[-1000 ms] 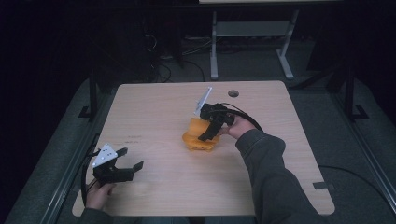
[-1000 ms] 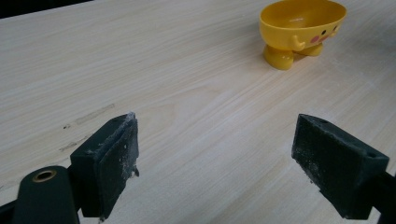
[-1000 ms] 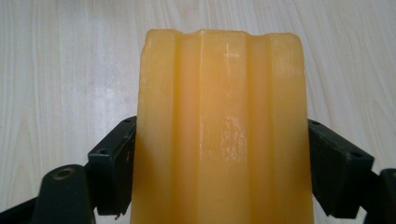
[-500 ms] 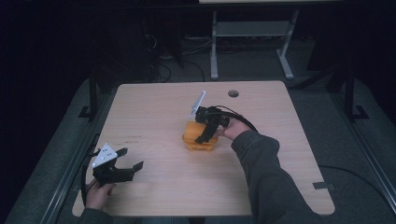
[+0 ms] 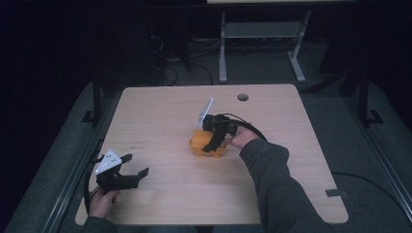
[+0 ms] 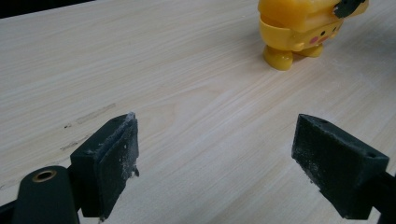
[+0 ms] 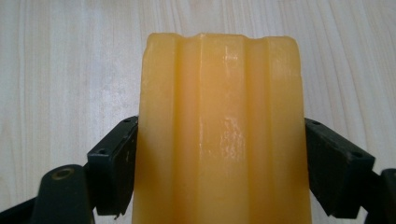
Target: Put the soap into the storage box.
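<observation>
Your right gripper (image 5: 214,141) is clamped on the yellow toy figure (image 5: 206,144), one jaw pressed to each flank, as the right gripper view shows (image 7: 219,140). That figure stands near the middle of the wooden table (image 5: 160,111), feet down in the left gripper view (image 6: 299,28), its long axis running straight away between your jaws. Your left gripper (image 5: 131,170) rests near the table's front left corner, well apart, jaws spread wide with nothing between them

desk (image 5: 160,111): pale wood, round hole (image 5: 242,97) far right
frame (image 5: 260,34): grey, on floor beyond desk
</observation>
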`<state>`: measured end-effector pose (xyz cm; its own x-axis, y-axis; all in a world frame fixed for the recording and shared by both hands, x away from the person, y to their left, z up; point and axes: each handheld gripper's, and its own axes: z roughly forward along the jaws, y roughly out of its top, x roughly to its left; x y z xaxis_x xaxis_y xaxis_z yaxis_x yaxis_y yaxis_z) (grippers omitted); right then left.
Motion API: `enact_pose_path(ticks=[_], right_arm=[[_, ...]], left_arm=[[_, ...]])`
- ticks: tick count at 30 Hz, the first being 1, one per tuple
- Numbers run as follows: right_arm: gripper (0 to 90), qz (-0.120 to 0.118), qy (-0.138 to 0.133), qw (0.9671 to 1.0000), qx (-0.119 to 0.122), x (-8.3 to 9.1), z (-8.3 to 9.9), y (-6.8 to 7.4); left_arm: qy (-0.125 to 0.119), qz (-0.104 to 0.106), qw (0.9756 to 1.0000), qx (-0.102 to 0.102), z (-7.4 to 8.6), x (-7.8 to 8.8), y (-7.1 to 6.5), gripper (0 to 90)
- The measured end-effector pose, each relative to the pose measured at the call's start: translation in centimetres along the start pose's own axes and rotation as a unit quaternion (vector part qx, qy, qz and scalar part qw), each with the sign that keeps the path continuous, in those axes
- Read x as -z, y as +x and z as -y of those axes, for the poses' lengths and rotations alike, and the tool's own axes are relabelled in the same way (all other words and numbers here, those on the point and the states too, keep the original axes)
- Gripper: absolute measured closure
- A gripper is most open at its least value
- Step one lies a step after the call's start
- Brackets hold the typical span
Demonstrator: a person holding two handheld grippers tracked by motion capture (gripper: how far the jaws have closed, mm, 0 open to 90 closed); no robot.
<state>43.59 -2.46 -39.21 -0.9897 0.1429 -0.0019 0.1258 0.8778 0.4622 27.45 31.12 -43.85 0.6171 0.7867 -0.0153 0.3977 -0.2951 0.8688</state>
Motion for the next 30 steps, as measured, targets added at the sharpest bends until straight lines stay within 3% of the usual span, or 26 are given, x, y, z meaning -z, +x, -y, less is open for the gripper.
enact_pose_path(ticks=[30], right_arm=[[18.5, 0.019, -0.051, 0.9981, -0.029, 3.0, 1.0, 0.3]], left_arm=[[0.005, -0.001, 1.0, -0.004, 0.0, 0.0, -0.1, 14.1]])
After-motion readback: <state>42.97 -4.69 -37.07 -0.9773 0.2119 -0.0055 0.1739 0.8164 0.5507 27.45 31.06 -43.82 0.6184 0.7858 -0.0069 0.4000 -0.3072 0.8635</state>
